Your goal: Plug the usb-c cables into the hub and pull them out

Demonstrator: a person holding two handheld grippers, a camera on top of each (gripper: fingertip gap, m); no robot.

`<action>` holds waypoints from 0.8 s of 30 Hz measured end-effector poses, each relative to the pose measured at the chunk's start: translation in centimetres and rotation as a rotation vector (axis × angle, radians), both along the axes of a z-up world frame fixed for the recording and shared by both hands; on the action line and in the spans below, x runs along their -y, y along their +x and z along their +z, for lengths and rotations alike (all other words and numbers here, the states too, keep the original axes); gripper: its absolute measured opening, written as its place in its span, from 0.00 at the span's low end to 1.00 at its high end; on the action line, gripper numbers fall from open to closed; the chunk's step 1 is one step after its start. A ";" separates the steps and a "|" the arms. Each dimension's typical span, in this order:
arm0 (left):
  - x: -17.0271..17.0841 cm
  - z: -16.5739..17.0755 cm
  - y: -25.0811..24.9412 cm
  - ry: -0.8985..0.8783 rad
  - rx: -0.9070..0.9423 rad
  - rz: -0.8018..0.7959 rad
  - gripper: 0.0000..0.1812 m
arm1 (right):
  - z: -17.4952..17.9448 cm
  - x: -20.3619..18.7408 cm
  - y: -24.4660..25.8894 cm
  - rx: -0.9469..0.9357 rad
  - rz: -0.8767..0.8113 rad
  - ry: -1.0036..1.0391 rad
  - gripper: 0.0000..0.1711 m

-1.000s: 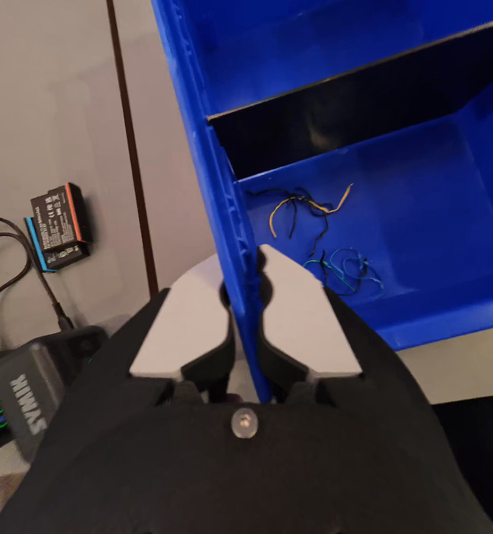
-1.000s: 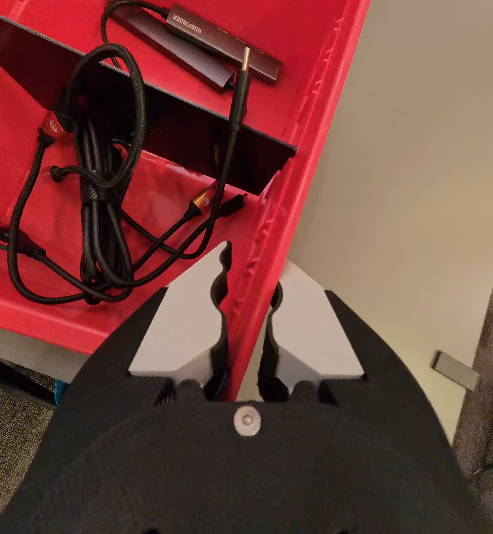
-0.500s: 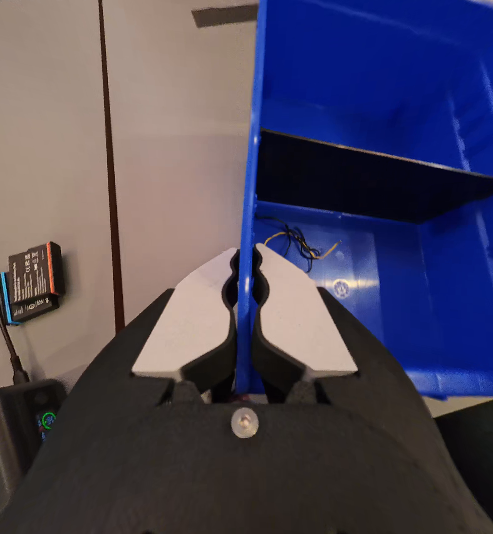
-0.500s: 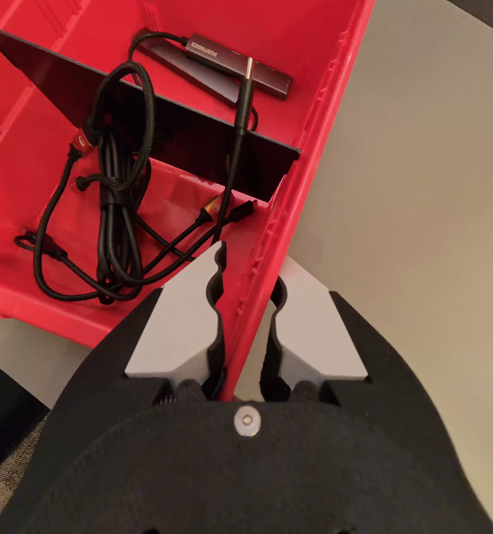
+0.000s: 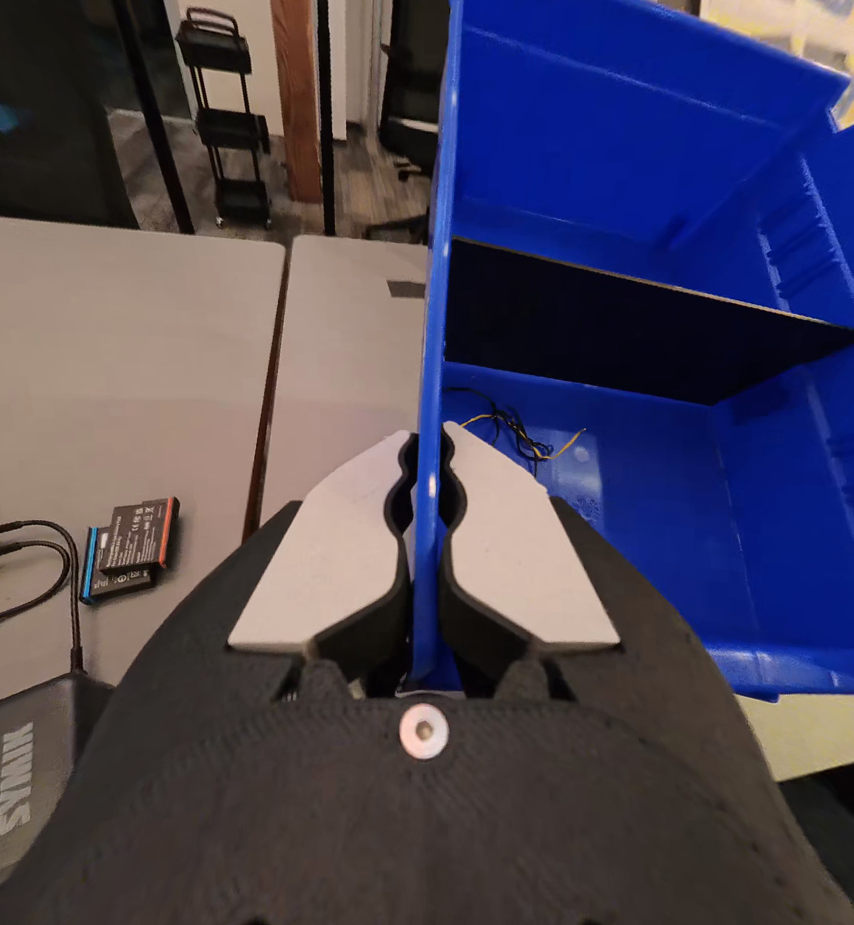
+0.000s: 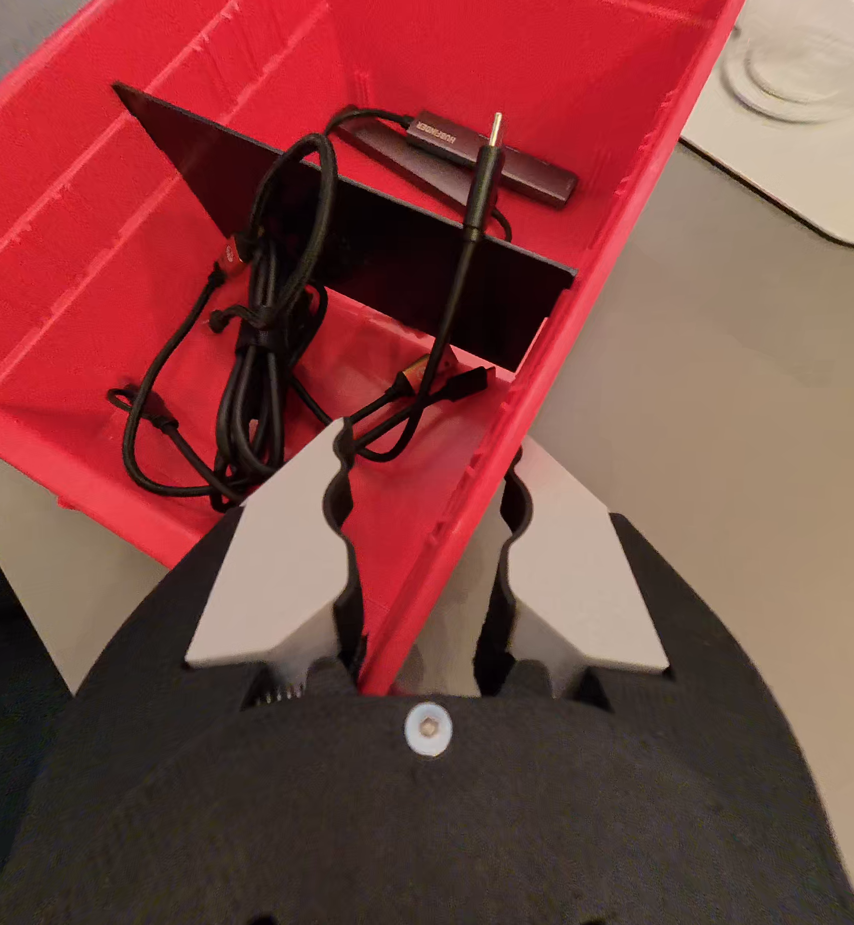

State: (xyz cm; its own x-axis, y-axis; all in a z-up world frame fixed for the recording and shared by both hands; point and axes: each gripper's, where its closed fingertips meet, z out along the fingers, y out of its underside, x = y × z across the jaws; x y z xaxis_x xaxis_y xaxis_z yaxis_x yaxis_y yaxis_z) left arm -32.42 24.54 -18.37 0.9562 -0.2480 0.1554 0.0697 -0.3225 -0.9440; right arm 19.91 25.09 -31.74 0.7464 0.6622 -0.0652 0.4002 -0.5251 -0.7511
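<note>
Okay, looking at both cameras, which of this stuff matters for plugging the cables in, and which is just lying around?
For the job:
- hub
- black cables
- upright plug
- red bin holding them

Just lying about:
- blue bin
- wire scraps
- camera batteries
- dark charger box

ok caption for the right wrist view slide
Right gripper open astride the red bin wall, usb-c cables and hub inside.
</note>
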 end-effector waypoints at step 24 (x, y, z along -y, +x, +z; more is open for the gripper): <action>1.0 4.6 -1.0 0.137 0.113 -0.005 0.03 | 1.1 7.3 -30.9 -0.332 0.366 -0.119 0.84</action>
